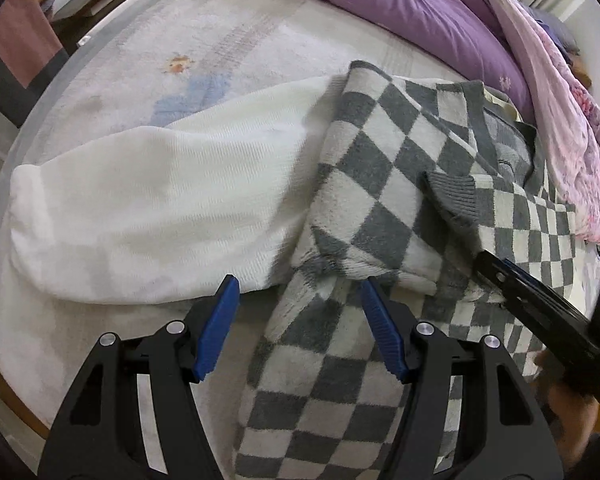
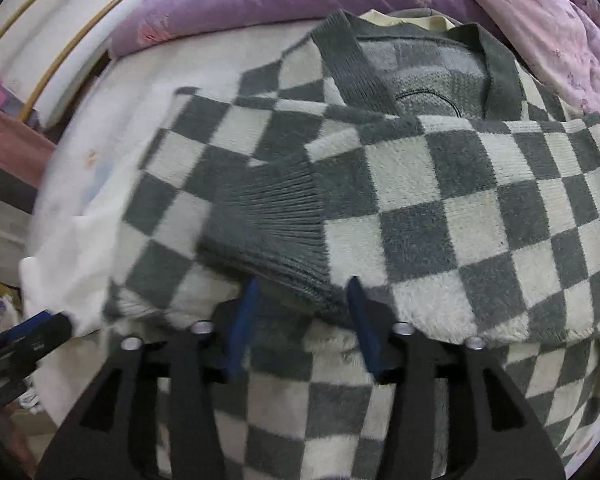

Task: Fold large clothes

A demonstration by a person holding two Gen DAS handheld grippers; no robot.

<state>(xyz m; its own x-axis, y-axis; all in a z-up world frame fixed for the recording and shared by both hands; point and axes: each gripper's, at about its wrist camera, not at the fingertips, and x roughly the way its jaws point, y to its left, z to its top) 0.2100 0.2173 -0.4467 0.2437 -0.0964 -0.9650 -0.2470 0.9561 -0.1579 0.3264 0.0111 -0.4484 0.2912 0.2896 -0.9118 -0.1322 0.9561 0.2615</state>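
One checkered sweater (image 2: 440, 216), one white pillow (image 1: 140, 208), two spread grippers: left (image 1: 298, 292), right (image 2: 302, 292).

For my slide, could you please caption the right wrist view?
Open right gripper at the grey ribbed cuff of a checkered sweater folded on a bed.

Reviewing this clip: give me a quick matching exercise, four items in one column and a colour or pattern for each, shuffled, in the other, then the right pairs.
Items:
1. sweater
2. sleeve cuff
3. quilt
4. tool pads

Colours:
A. purple with pink flowers
B. blue
C. grey and cream checks
D. plain grey ribbing

Pairs: 1-C, 2-D, 3-A, 4-B
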